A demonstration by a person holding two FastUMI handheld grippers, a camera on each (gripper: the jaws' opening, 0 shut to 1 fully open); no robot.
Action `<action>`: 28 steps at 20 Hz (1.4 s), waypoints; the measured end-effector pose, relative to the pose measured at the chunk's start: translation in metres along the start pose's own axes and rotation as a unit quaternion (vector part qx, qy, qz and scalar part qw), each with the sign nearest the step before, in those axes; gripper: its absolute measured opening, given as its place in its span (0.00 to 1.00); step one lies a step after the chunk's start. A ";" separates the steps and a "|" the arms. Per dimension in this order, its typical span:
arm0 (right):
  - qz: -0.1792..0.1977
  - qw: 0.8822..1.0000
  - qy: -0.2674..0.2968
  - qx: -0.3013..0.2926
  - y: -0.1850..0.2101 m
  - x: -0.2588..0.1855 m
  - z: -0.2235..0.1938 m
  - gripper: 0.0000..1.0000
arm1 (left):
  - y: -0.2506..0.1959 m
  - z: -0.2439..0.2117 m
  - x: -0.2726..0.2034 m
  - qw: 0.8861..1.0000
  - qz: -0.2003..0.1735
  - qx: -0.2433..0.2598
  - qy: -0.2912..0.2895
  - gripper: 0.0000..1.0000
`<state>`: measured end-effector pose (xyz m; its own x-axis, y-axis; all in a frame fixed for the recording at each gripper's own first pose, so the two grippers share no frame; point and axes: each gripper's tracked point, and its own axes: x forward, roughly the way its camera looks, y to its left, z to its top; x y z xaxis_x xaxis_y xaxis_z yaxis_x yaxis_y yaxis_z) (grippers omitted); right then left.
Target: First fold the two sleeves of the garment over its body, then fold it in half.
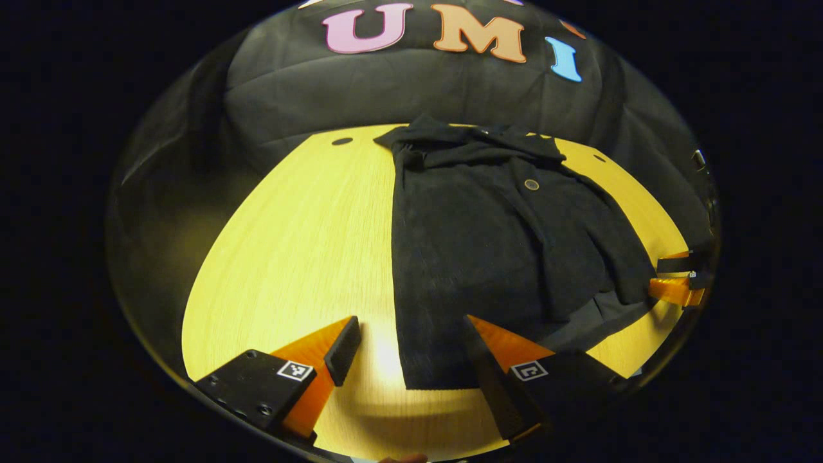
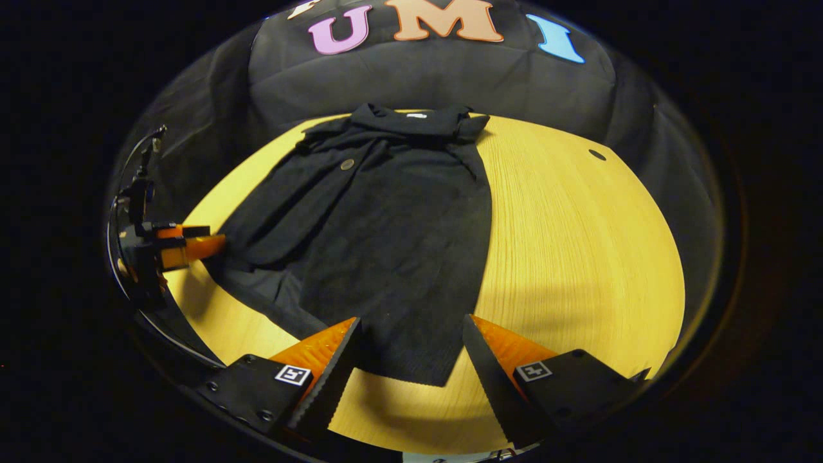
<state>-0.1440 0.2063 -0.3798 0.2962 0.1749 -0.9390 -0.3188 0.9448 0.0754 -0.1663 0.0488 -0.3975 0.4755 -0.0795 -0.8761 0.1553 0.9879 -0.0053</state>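
Pale wooden table (image 1: 289,257), black cloth wall (image 1: 386,90), dim surroundings

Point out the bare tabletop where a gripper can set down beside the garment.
Two bare patches of the wooden table: a wide strip along the garment's long edge in the left gripper view, and another in the right gripper view. The centre is crowded by cloth, with the other gripper beside it.

The right claw (image 2: 411,360) hangs with fingers spread over the near hem of the black garment (image 2: 386,238), which lies flat on the desk (image 2: 578,244), collar far, while the left claw (image 2: 199,244) sits beside its edge.
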 end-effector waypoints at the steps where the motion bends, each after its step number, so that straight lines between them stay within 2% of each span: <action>1: -0.006 1.000 -0.006 -0.008 -0.001 -0.003 0.000 0.98 | -0.001 0.001 0.002 1.000 -0.002 0.001 -0.006 0.95; 2: -0.008 1.000 -0.001 -0.012 -0.002 0.002 0.000 1.00 | -0.001 -0.002 0.002 1.000 -0.004 0.001 0.001 0.97; 7: -0.003 1.000 0.002 -0.012 0.002 -0.002 0.004 0.98 | -0.003 0.001 0.002 1.000 -0.004 0.002 -0.010 0.96; 8: 0.002 1.000 0.004 -0.016 0.008 -0.002 0.003 0.89 | -0.004 0.002 0.003 1.000 -0.008 0.004 -0.011 0.95; 9: 0.008 1.000 0.008 -0.024 0.014 -0.001 0.001 0.82 | -0.010 0.001 0.005 1.000 -0.013 0.009 -0.011 0.88; 10: 0.013 0.999 0.011 -0.029 0.019 0.000 -0.001 0.67 | -0.014 0.001 0.006 1.000 -0.018 0.012 -0.011 0.84; 11: 0.018 0.999 0.011 -0.029 0.024 0.002 -0.001 0.61 | -0.017 0.001 0.006 1.000 -0.022 0.013 -0.012 0.75; 12: 0.026 0.999 0.009 -0.026 0.030 0.000 0.000 0.45 | -0.023 0.002 0.005 0.999 -0.030 0.011 -0.013 0.67; 14: 0.030 0.999 0.006 -0.019 0.035 -0.001 0.002 0.15 | -0.027 0.004 0.008 0.999 -0.033 0.004 -0.016 0.39; 15: 0.037 0.999 0.012 -0.012 0.036 0.000 -0.001 0.13 | -0.028 0.005 0.010 0.999 -0.037 -0.007 -0.019 0.28; 16: 0.043 0.999 0.012 -0.005 0.037 -0.002 0.002 0.06 | -0.026 0.006 0.012 0.999 -0.035 -0.024 -0.019 0.23; 17: 0.048 0.999 0.011 0.001 0.038 -0.001 0.004 0.07 | -0.026 0.008 0.012 0.998 -0.035 -0.043 -0.020 0.05; 18: 0.050 0.999 0.008 0.002 0.038 -0.001 0.005 0.03 | -0.027 0.010 0.012 0.997 -0.038 -0.060 -0.016 0.02; 22: 0.069 0.997 -0.019 0.001 0.040 -0.008 0.023 0.03 | -0.030 0.019 0.006 0.994 -0.039 -0.104 -0.004 0.00; 25: 0.090 0.992 -0.083 0.010 0.038 -0.034 0.068 0.03 | -0.036 0.053 -0.012 0.994 -0.027 -0.098 -0.046 0.00; 28: 0.113 0.982 -0.148 0.012 0.036 -0.063 0.117 0.03 | -0.046 0.091 -0.028 0.993 -0.024 -0.078 -0.083 0.00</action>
<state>-0.0686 0.2617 -0.2783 0.4697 0.4503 -0.7594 -0.3865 0.8782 0.2817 -0.1080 -0.0063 -0.3284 0.6083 -0.1347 -0.7822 0.0504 0.9901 -0.1314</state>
